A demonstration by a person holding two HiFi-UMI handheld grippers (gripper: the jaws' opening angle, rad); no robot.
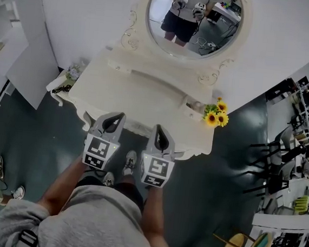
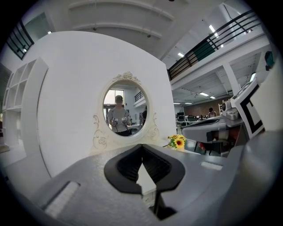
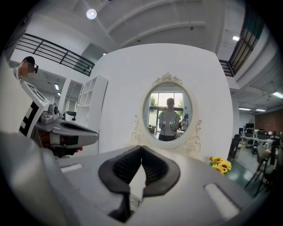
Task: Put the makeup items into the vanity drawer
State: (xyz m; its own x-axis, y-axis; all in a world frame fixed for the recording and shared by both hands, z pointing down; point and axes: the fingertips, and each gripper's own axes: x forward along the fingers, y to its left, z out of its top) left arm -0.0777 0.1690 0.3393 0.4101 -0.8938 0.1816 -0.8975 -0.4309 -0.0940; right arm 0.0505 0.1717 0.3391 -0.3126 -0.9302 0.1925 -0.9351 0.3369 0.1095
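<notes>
A white vanity (image 1: 141, 92) with an oval mirror (image 1: 195, 15) stands right in front of me. I see no makeup items on its top, and my grippers hide its front edge. My left gripper (image 1: 115, 116) and right gripper (image 1: 158, 129) hang side by side at that edge, both pointing at the vanity. In the left gripper view the left gripper (image 2: 142, 145) is shut with nothing between its fingertips. The right gripper (image 3: 141, 147) is likewise shut and empty in the right gripper view. The mirror (image 2: 125, 110) reflects a person who holds both grippers.
A bunch of sunflowers (image 1: 215, 114) sits on the vanity's right end. A small side table (image 1: 66, 79) stands at its left, with a white shelf unit (image 1: 0, 35) beyond. Black chairs (image 1: 274, 153) and desks fill the right. Another person's feet (image 1: 0, 168) show at the left.
</notes>
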